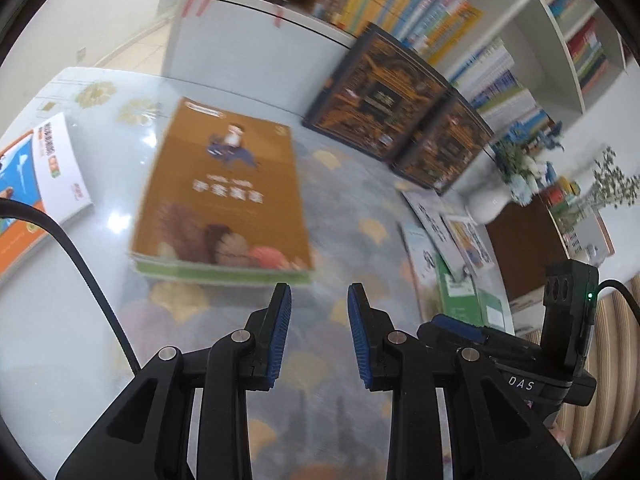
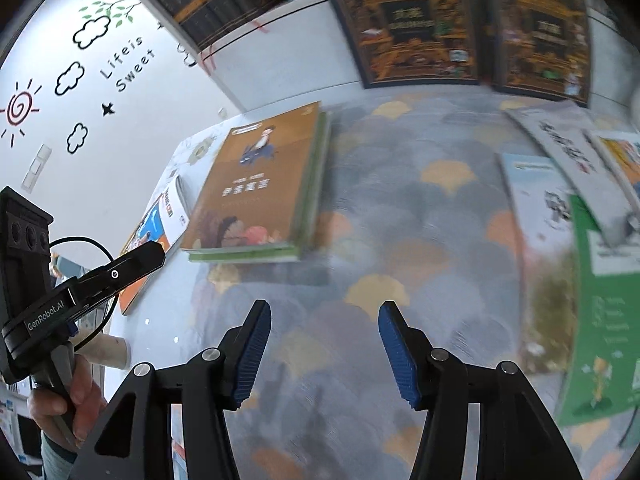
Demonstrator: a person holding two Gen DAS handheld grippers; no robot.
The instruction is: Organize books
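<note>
A brown-covered book [image 1: 224, 192] lies on top of a green one in a small stack on the table; it also shows in the right wrist view [image 2: 256, 188]. My left gripper [image 1: 318, 300] is open and empty, just short of the stack's near edge. My right gripper [image 2: 324, 316] is open and empty above the patterned tablecloth, to the right of the stack. An orange-and-white book [image 1: 44, 176] lies at the left. Several thin books [image 2: 580, 216] are spread at the right; they also show in the left wrist view [image 1: 448, 248].
Two dark ornate books [image 1: 400, 112] lean upright against the white bookshelf [image 1: 248, 40] at the back. Shelves above hold rows of books [image 1: 400, 4]. A white vase with flowers [image 1: 504, 184] stands at the right. The patterned tablecloth [image 2: 400, 220] covers the table.
</note>
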